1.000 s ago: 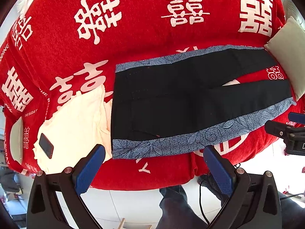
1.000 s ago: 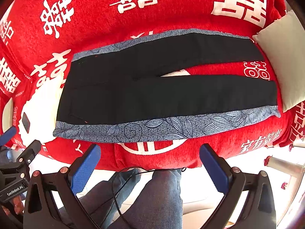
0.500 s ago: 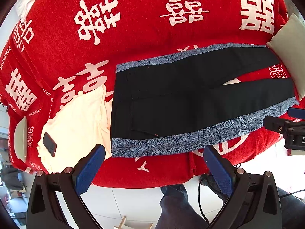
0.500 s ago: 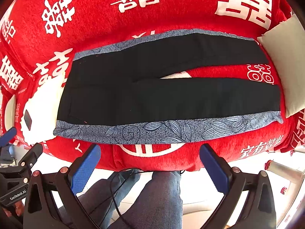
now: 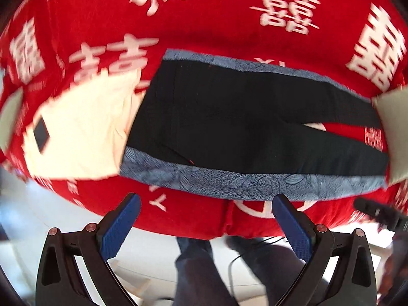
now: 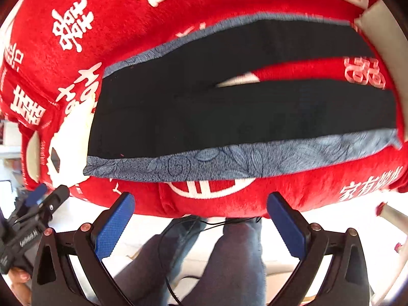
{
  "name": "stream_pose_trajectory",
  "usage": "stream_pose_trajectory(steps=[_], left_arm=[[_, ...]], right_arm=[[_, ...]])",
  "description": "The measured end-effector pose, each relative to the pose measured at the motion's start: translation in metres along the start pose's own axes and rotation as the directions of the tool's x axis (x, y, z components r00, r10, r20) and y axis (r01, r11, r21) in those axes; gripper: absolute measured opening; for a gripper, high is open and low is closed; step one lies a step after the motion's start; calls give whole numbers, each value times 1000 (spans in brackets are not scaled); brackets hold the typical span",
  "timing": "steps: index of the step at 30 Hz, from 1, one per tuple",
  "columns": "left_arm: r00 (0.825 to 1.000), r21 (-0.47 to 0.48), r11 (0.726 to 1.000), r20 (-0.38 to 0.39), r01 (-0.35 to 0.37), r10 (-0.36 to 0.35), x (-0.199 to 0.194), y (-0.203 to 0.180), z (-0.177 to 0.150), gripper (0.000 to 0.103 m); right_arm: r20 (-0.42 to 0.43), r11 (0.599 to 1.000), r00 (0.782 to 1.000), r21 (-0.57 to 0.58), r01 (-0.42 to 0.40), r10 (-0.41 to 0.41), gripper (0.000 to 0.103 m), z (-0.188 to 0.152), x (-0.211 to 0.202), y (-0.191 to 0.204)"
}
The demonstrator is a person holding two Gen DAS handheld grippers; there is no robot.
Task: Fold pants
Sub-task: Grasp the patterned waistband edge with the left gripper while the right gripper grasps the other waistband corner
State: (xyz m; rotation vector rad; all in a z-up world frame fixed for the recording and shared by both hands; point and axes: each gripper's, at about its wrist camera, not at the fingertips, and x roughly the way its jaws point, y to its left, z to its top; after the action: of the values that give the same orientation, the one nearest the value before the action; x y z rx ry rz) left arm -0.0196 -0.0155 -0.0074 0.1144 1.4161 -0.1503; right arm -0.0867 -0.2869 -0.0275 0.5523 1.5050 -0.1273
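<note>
Black pants [image 5: 229,125] with blue-grey floral side stripes lie flat on a red bed cover, waist to the left, both legs running right. They also show in the right wrist view [image 6: 229,112]. My left gripper [image 5: 206,200] is open and empty, just short of the bed's near edge below the waist end. My right gripper [image 6: 200,199] is open and empty, near the bed's edge below the near leg. The left gripper also shows at the left of the right wrist view [image 6: 44,199].
A cream cloth [image 5: 81,130] with a dark phone [image 5: 41,134] on it lies left of the waist. A pale pillow [image 6: 382,40] sits by the leg ends. The red cover [image 5: 229,20] has white characters. The person's legs [image 6: 221,260] are below.
Both grippers have moved in closer to the bed's near edge, so the pants look larger. The pants have not moved.
</note>
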Motion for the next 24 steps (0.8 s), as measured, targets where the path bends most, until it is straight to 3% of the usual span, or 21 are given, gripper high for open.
stream_pose_trajectory(steps=[4, 8, 12, 16, 19, 22, 24], left_arm=[[997, -100, 994, -53, 42, -48, 38, 18, -3, 103], [991, -173, 981, -84, 90, -106, 79, 37, -6, 103], [984, -217, 969, -101, 122, -146, 119, 53, -10, 103], [972, -258, 947, -82, 192, -219, 148, 68, -12, 103], [959, -289, 926, -75, 241, -273, 164, 78, -16, 103], [947, -322, 904, -60, 281, -316, 177, 87, -21, 103], [939, -343, 890, -54, 301, -339, 184, 91, -23, 103]], right_arm=[[-44, 992, 993, 61, -109, 112, 103, -5, 30, -11], [-67, 967, 972, 134, -216, 226, 103, -11, 69, -13], [-35, 908, 932, 242, -343, 361, 103, -19, 115, -18], [21, 854, 904, 319, -412, 428, 102, -19, 153, -23], [62, 813, 878, 351, -465, 475, 99, -18, 168, -30], [87, 782, 860, 380, -494, 502, 87, -22, 180, -34], [116, 740, 834, 407, -536, 540, 79, -24, 186, -37]])
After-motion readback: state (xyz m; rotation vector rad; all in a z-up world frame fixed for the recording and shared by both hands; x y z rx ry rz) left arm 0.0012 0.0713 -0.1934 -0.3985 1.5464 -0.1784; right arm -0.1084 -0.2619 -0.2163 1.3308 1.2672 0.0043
